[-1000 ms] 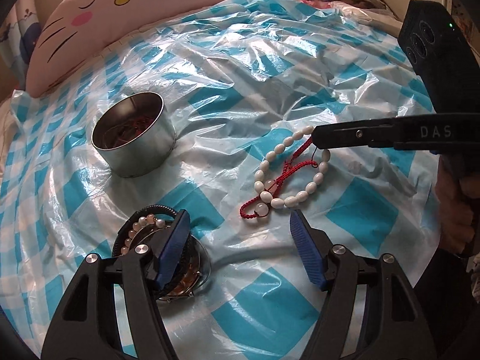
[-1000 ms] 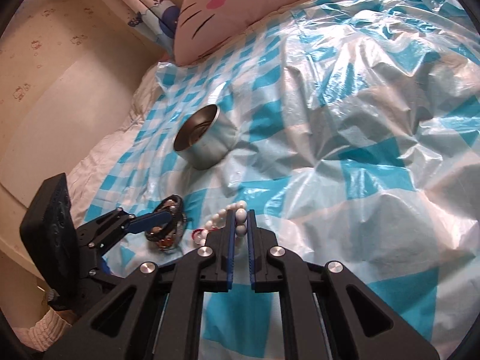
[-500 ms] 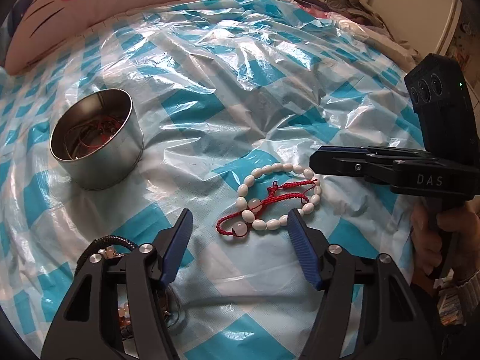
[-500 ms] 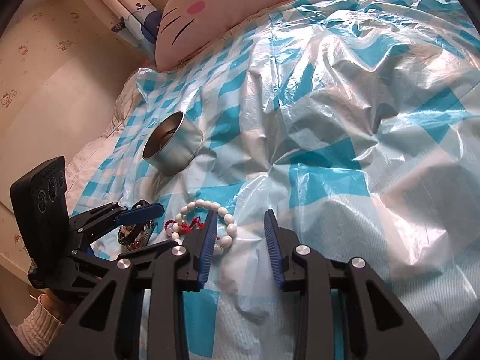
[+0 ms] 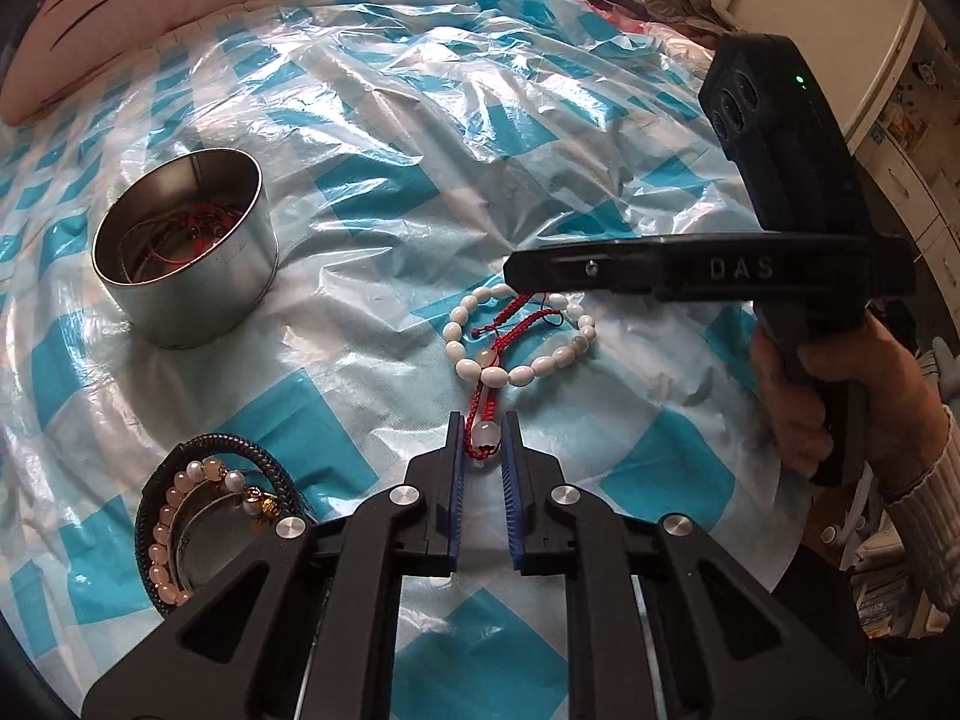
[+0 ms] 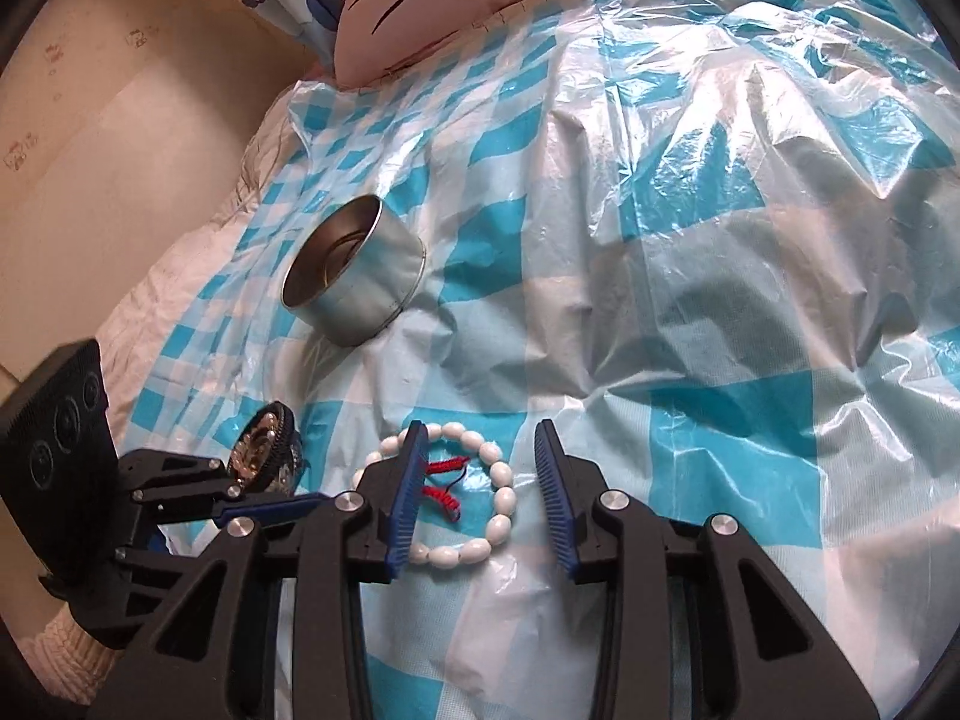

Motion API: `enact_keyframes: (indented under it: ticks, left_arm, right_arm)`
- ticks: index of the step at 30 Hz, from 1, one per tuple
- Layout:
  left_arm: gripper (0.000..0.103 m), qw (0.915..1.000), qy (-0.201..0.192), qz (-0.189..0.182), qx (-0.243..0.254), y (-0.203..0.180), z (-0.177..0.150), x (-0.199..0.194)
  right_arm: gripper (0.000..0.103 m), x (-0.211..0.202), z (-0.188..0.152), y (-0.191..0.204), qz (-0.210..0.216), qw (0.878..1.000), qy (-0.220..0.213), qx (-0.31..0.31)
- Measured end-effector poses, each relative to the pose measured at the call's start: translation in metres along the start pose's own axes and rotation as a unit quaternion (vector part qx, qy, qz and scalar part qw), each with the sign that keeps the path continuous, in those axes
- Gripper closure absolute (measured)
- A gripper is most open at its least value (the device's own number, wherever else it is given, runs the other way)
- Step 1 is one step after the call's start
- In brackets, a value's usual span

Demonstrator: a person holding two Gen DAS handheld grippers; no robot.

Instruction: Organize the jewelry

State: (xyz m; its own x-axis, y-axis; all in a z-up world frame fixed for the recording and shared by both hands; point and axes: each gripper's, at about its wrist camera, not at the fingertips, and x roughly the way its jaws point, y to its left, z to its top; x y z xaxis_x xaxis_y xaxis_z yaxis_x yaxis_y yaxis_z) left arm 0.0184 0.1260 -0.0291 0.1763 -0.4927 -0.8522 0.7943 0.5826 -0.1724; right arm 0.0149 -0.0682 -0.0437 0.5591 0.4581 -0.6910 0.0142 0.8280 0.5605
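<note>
A white bead bracelet [image 5: 522, 354] with a red cord lies on the blue-checked plastic sheet. My left gripper [image 5: 485, 435] is shut on the cord's end bead [image 5: 483, 433]. My right gripper [image 6: 483, 438] is open, hovering just over the bracelet [image 6: 501, 498], its left finger across the ring. In the left wrist view the right gripper [image 5: 516, 270] shows side-on above the bracelet's far side. A round metal tin [image 5: 186, 252] holding several pieces of jewelry stands to the left; it also shows in the right wrist view [image 6: 354, 276].
A pile of other bracelets [image 5: 204, 516], black cord, pink beads and metal bangles, lies at the near left; it also shows in the right wrist view [image 6: 267, 444]. A pink cat pillow [image 5: 180, 12] lies at the far edge. A wall [image 6: 108, 120] runs along the bed's left side.
My left gripper has closed on the red cord's end bead. My right gripper let go of the bracelet, opened, and stays above it.
</note>
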Motion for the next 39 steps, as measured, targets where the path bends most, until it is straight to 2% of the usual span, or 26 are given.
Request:
enact_keyframes:
  ticks: [2,9,15,17,18,19,20,21,24,26,32,39]
  left_arm:
    - [0.092,1.0,-0.001,0.003,0.007,-0.002,-0.004,-0.007]
    - [0.092,0.9998,-0.015,0.013,0.006,0.003,-0.019,-0.042]
    - [0.092,0.9982,-0.055,0.015,-0.019,0.012,-0.018,-0.076]
    - [0.092,0.9969,-0.069,0.018,-0.034,0.018,-0.015,-0.085]
    - [0.092,0.9963,-0.074,0.017,-0.04,0.021,-0.014,-0.089]
    - [0.092,0.9957,-0.079,0.019,-0.045,0.024,-0.012,-0.091]
    - [0.092,0.9951,-0.083,0.022,-0.049,0.027,-0.012,-0.093]
    - [0.092,0.9945,-0.087,0.025,-0.053,0.03,-0.011,-0.095]
    - [0.092,0.9924,-0.098,0.036,-0.066,0.037,-0.011,-0.098]
    - [0.092,0.9908,-0.104,0.043,-0.076,0.042,-0.011,-0.099]
    - [0.092,0.9851,-0.117,0.099,-0.079,0.048,-0.007,-0.097]
    - [0.092,0.9758,-0.141,0.143,-0.087,0.056,0.007,-0.095]
  right_arm:
    - [0.066,0.0,0.003,-0.004,-0.011,1.0,0.001,-0.001]
    - [0.064,-0.002,-0.003,0.004,0.002,1.0,0.015,-0.026]
    - [0.062,0.009,-0.01,0.022,-0.031,0.997,0.026,-0.06]
    - [0.071,0.016,-0.017,0.036,-0.064,0.992,0.03,-0.104]
    - [0.084,0.018,-0.021,0.044,-0.078,0.988,0.033,-0.129]
    - [0.092,0.018,-0.025,0.049,-0.089,0.985,0.03,-0.145]
    - [0.093,0.015,-0.027,0.053,-0.095,0.984,0.024,-0.15]
    - [0.095,0.011,-0.028,0.052,-0.09,0.985,0.015,-0.144]
    - [0.095,-0.01,-0.026,0.042,-0.039,0.995,-0.025,-0.088]
    - [0.095,-0.023,-0.025,0.042,-0.013,0.996,-0.054,-0.068]
    - [0.095,-0.038,-0.011,0.06,0.047,0.992,-0.108,-0.041]
    - [0.095,-0.039,0.014,0.078,0.087,0.985,-0.146,-0.02]
